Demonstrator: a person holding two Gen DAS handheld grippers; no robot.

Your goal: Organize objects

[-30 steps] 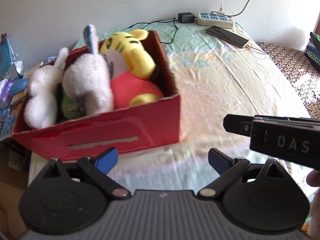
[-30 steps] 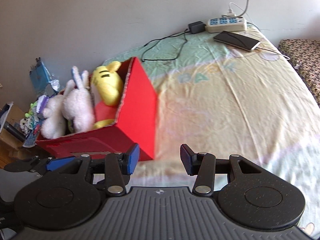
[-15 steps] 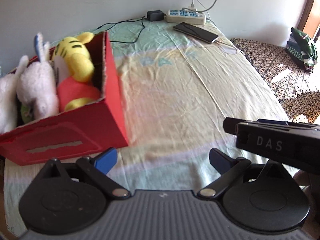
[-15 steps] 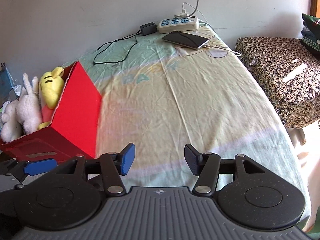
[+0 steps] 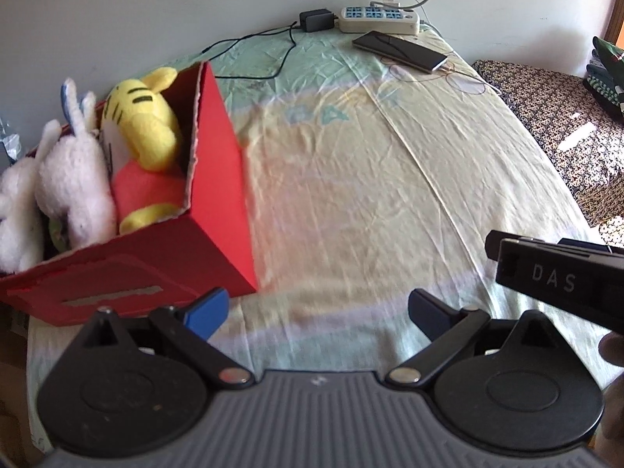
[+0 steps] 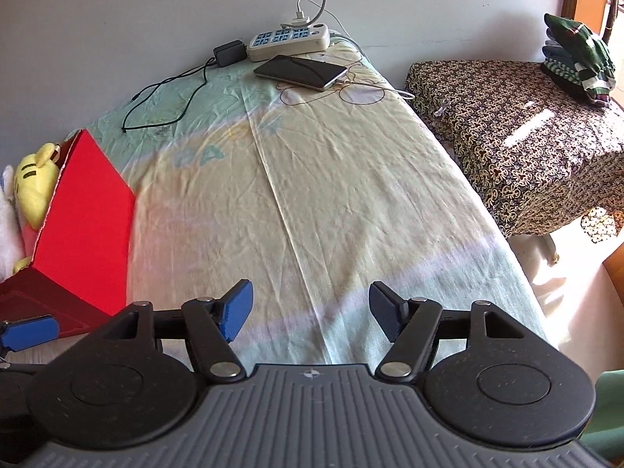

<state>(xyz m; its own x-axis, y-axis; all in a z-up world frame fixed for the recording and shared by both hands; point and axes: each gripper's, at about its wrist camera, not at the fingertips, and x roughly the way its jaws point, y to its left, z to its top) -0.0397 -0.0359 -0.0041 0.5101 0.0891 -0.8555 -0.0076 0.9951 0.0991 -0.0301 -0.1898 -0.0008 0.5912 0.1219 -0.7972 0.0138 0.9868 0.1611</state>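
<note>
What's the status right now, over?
Left gripper open, empty. Right gripper opening, nothing between its jaws. Red box holds the plush toys. Sheet ahead bare; phone and power strip lie at far end.

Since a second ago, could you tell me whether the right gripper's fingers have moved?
Yes. The right gripper fingers are spreading apart with nothing between them, and its view has swung rightward, away from the red box, along the bedsheet.

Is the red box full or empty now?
Full: the red box holds a yellow tiger plush and white rabbit plushes rising above its rim.
</note>
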